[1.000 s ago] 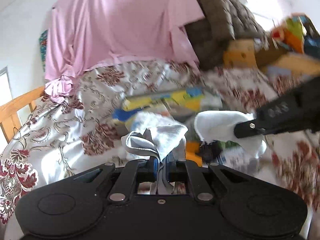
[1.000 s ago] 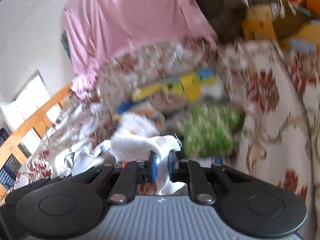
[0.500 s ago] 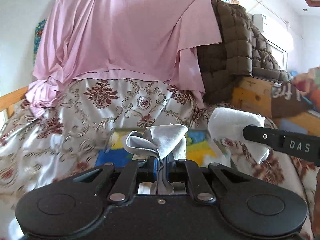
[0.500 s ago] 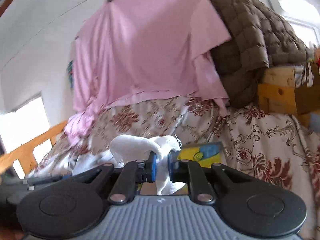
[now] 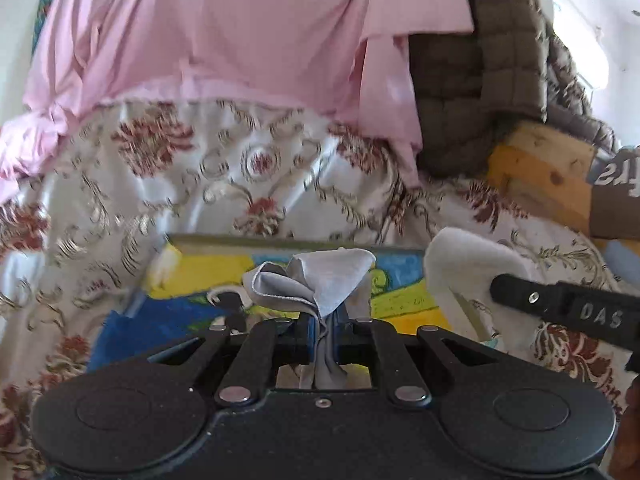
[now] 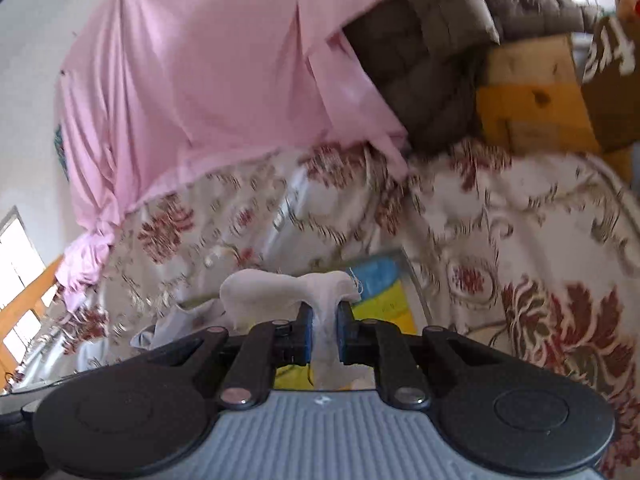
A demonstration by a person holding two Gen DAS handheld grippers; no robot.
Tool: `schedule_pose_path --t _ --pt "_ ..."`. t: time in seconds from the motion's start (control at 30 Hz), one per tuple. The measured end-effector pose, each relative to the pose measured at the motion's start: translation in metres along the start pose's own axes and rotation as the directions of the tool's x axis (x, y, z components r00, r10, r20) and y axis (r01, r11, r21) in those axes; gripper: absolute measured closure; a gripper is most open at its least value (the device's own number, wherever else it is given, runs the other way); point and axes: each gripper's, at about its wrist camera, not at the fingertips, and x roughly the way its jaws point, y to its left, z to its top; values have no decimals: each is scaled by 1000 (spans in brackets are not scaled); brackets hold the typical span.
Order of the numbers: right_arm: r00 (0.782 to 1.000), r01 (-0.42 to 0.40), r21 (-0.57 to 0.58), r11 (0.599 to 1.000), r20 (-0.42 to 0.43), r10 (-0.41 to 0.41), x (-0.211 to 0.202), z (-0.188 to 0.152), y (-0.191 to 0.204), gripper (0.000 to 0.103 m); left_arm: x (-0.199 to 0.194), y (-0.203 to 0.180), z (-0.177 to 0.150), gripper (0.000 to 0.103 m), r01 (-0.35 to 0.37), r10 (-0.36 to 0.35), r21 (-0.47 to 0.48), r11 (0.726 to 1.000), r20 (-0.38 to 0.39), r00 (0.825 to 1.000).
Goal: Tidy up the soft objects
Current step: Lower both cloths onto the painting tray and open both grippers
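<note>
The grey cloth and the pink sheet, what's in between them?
In the left wrist view, past the grey cloth comes a yellow and blue box, then the flowery bedspread, then the pink sheet.

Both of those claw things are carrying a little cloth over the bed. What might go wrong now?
The left gripper pinches only a bunched fold of the grey cloth, so it might slip out. The white cloth in the right gripper droops loosely and could snag or land crumpled on the colourful box.

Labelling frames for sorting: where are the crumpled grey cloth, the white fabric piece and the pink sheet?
crumpled grey cloth (image 5: 320,280), left wrist view, upper fold.
white fabric piece (image 6: 280,288), right wrist view, bunched top.
pink sheet (image 5: 224,32), left wrist view, middle drape.
</note>
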Motion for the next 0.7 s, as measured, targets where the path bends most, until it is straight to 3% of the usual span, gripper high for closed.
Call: schedule_pose_path --t 0.3,0.7 --pt "981 43 51 998 -190 -33 38 -14 -16 89 48 2 -12 94 22 -34 -75 997 -165 986" --pt "963 102 -17 995 -249 -103 42 -15 -9 82 56 0 -17 89 -12 -1 -58 998 -222 975"
